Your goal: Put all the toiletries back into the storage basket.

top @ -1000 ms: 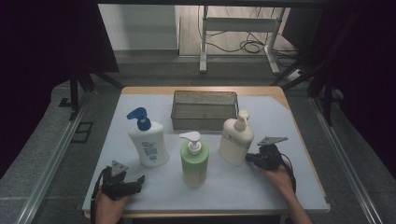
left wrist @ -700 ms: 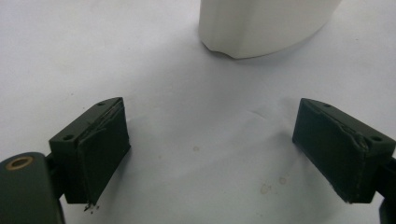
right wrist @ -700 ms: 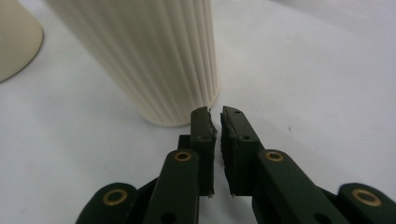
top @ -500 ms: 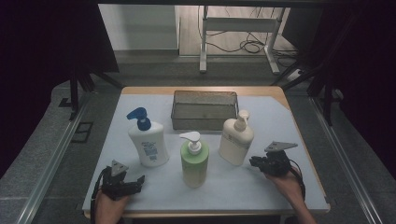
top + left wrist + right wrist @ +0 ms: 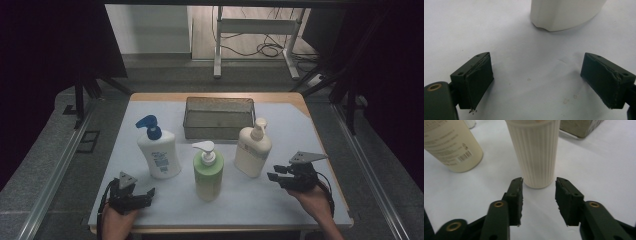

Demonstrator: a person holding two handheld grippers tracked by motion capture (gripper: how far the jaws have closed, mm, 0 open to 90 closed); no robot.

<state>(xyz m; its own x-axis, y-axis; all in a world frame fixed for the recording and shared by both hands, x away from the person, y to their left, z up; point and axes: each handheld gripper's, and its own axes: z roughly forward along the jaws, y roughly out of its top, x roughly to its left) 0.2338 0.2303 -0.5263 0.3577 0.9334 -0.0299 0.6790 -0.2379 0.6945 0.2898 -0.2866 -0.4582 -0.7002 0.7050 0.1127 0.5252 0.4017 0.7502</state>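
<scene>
- At my right gripper (image 5: 274,176): jaws have just been opening, nothing between them, cream ribbed bottle (image 5: 535,152) just ahead of the tips.
- Left gripper (image 5: 148,192): jaws wide apart, empty, near the white bottle (image 5: 159,152).
- Green bottle (image 5: 207,172) stands between both.

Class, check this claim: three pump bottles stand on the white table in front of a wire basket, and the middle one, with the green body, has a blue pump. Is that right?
Not quite. In the high view the green bottle has a white pump; the blue pump belongs to the white bottle on its left. The three bottles, with the cream bottle, do stand before the wire basket.
</scene>
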